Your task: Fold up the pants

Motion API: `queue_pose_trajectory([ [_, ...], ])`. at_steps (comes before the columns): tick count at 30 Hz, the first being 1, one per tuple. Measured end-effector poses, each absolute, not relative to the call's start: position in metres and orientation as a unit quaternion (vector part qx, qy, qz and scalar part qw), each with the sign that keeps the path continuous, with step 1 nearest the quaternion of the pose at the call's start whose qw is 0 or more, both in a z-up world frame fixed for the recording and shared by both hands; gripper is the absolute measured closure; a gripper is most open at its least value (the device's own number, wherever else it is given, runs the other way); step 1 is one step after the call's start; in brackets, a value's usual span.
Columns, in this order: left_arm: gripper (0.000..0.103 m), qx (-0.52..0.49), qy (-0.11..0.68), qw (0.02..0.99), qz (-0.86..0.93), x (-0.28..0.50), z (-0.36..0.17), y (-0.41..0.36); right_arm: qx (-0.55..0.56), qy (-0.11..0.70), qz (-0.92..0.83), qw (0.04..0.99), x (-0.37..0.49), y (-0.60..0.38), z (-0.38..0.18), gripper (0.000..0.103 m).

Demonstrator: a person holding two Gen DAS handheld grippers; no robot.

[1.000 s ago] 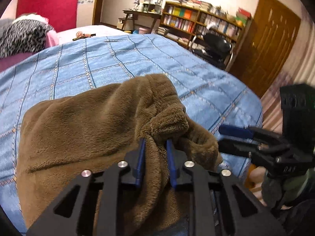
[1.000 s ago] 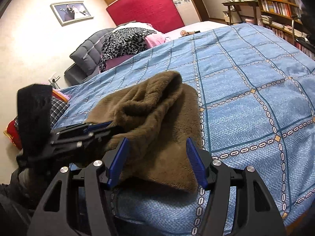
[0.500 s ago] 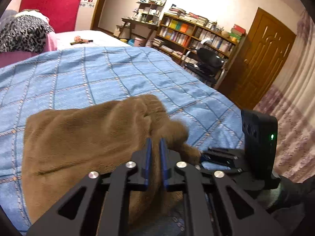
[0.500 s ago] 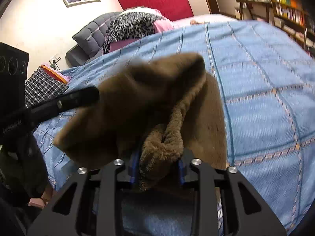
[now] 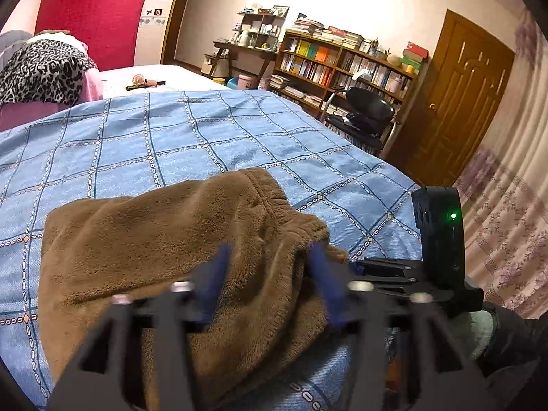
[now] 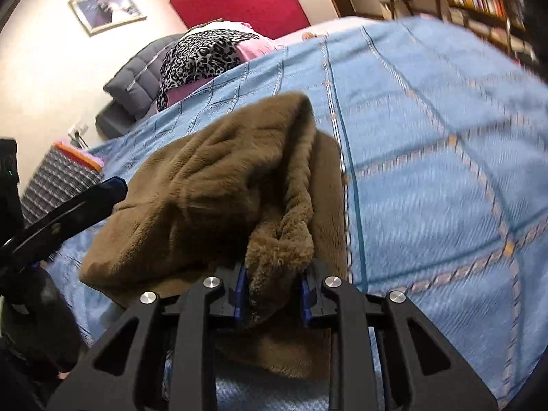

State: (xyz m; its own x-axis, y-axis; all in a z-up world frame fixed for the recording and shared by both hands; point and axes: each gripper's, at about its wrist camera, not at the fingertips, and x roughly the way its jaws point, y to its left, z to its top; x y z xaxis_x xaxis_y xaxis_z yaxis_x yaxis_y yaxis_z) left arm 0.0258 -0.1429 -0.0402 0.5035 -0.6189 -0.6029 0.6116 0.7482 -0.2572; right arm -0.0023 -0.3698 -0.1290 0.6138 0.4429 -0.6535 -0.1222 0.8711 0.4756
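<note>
The brown fleece pants (image 5: 178,260) lie bunched near the foot edge of the bed (image 5: 191,144), on its blue checked cover, already doubled into a thick bundle with the waistband (image 6: 298,185) curled over on top. The left tool (image 5: 270,281) stands released, its blue fingers (image 5: 219,274) spread over the fabric, while the right tool (image 6: 272,287) is clenched on a wad of waistband. Judging by the lumpy, uneven layers, the fold seems partly done; squaring and flattening remain.
</note>
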Motion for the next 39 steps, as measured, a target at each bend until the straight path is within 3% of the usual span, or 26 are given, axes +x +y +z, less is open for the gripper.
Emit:
queue_pose_trajectory([
  [8,0.048,0.073,0.380,0.839,-0.382,0.028,-0.073,-0.182,0.240,0.404,0.166,0.867,0.002,-0.384,-0.126,0.080],
  [10,0.078,0.084,0.389,0.835,-0.381,0.030,-0.082,-0.189,0.241,0.403,0.165,0.867,0.001,-0.384,-0.126,0.080],
  [13,0.095,0.071,0.397,0.838,-0.368,0.037,-0.086,-0.187,0.252,0.403,0.165,0.864,0.000,-0.388,-0.128,0.080],
  [20,0.096,0.039,0.338,0.845,-0.412,0.015,-0.038,-0.175,0.256,0.396,0.164,0.866,-0.003,-0.393,-0.121,0.080],
  [25,0.096,0.068,0.383,0.812,-0.434,0.013,-0.073,-0.194,0.283,0.398,0.163,0.857,-0.008,-0.404,-0.122,0.080],
  [30,0.095,0.057,0.394,0.809,-0.432,0.013,-0.095,-0.195,0.338,0.407,0.168,0.832,-0.010,-0.418,-0.132,0.075],
  [32,0.091,0.045,0.391,0.813,-0.429,0.016,-0.094,-0.191,0.370,0.401,0.170,0.821,-0.012,-0.426,-0.133,0.066],
  [33,0.086,0.040,0.391,0.812,-0.432,0.017,-0.094,-0.190,0.381,0.396,0.169,0.818,-0.013,-0.430,-0.133,0.060],
  [35,0.065,0.036,0.387,0.810,-0.438,0.015,-0.093,-0.189,0.403,0.381,0.172,0.814,-0.016,-0.437,-0.129,0.051],
  [36,0.053,0.036,0.384,0.808,-0.445,0.011,-0.092,-0.190,0.406,0.377,0.173,0.814,-0.017,-0.439,-0.126,0.042],
  [37,0.047,0.039,0.379,0.808,-0.450,0.008,-0.090,-0.192,0.406,0.371,0.176,0.816,-0.018,-0.440,-0.122,0.033],
  [39,0.042,0.060,0.363,0.810,-0.456,-0.002,-0.087,-0.199,0.399,0.367,0.186,0.819,-0.017,-0.436,-0.115,0.026],
])
